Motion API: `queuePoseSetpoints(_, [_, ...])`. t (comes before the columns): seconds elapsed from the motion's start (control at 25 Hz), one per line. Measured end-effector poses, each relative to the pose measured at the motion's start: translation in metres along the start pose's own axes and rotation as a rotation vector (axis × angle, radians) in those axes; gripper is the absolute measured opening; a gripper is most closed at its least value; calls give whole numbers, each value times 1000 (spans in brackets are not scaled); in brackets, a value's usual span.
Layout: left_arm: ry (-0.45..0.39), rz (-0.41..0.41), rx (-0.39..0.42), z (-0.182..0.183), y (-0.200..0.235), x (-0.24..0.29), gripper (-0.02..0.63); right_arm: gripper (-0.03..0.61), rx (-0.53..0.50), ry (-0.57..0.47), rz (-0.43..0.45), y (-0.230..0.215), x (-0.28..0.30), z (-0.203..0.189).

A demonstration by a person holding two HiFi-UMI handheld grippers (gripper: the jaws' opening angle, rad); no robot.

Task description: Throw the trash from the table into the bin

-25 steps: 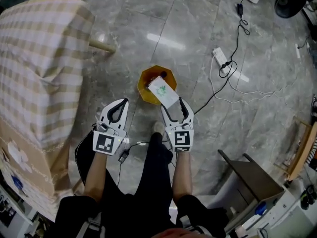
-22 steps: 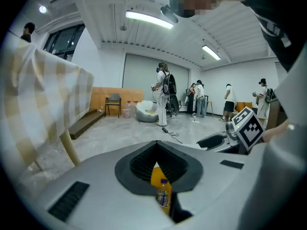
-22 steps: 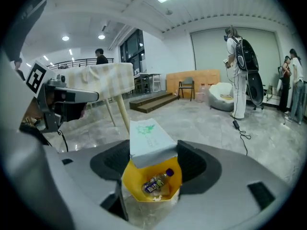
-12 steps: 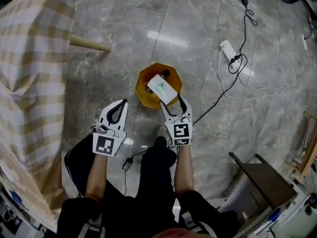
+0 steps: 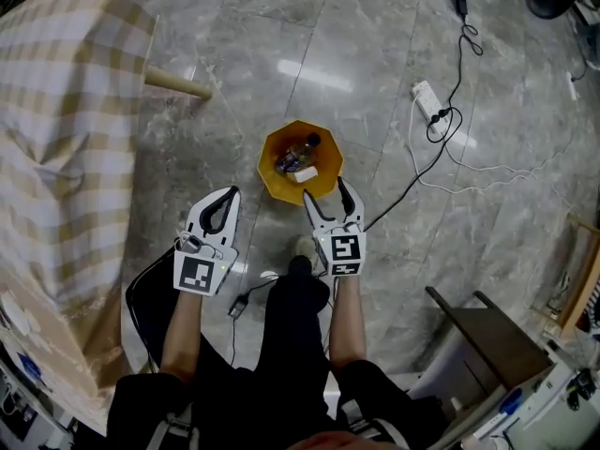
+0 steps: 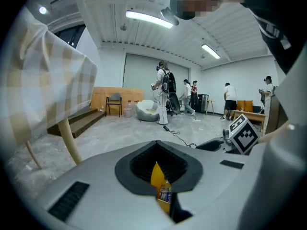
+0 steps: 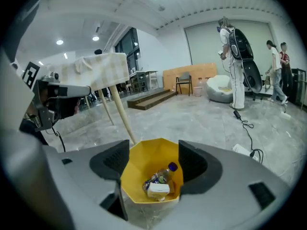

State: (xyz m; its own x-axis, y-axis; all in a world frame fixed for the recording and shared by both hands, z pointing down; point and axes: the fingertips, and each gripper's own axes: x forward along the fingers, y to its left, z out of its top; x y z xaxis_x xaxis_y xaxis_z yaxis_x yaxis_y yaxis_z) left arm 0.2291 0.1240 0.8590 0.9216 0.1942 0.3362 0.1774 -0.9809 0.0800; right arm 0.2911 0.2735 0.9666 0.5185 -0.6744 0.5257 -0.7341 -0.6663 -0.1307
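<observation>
Small white carton (image 5: 307,173) and clear plastic bottle (image 5: 298,150) lie in the yellow octagonal bin (image 5: 272,148), right gripper (image 5: 325,195) above it wide and empty, left gripper (image 5: 230,193) closed on nothing; any trash left on the checked-cloth table (image 5: 66,111) is out of sight.

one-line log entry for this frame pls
left tongs: shut, empty | right tongs: open, empty, aimed at bin | bin: carton, bottle inside
</observation>
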Motion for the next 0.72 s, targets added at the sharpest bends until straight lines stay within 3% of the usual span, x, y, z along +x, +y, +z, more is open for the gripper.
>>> queuePoseSetpoints(0.16, [-15, -7, 3, 38, -1, -9, 3, 323, 23, -51, 13, 6, -21, 48])
queuePoseSetpoints(0.72, [-92, -7, 37, 234, -5, -80, 3, 181, -3, -195, 15, 46, -131, 267])
